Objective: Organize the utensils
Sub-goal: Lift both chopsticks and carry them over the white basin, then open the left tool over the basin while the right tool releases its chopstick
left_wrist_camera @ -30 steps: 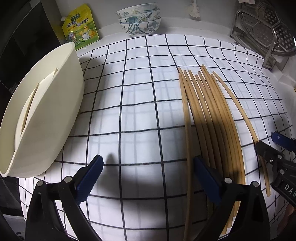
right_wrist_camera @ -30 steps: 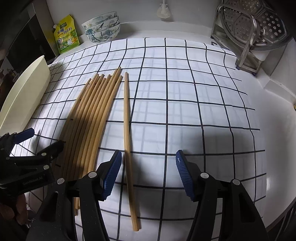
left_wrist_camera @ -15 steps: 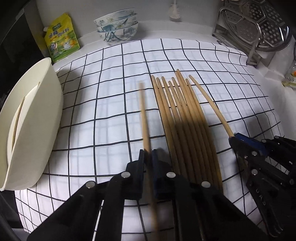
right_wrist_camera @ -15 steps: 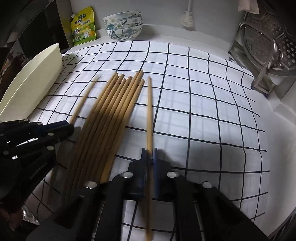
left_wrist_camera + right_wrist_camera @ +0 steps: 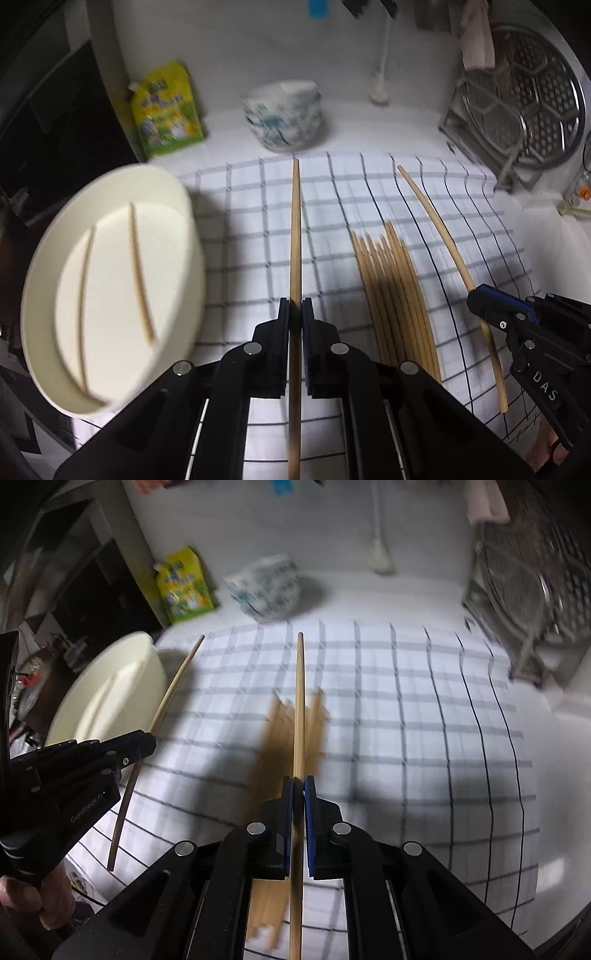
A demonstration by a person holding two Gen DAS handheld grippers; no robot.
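Left gripper (image 5: pixel 295 314) and right gripper (image 5: pixel 298 794) each clamp one chopstick (image 5: pixel 294 236), lifted off the cloth (image 5: pixel 251 236) for the bin (image 5: pixel 110 288) at its left edge.

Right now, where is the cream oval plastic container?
In the left wrist view the cream oval plastic container stands at the left edge of the checked cloth, left of the left gripper, with two chopsticks inside it.
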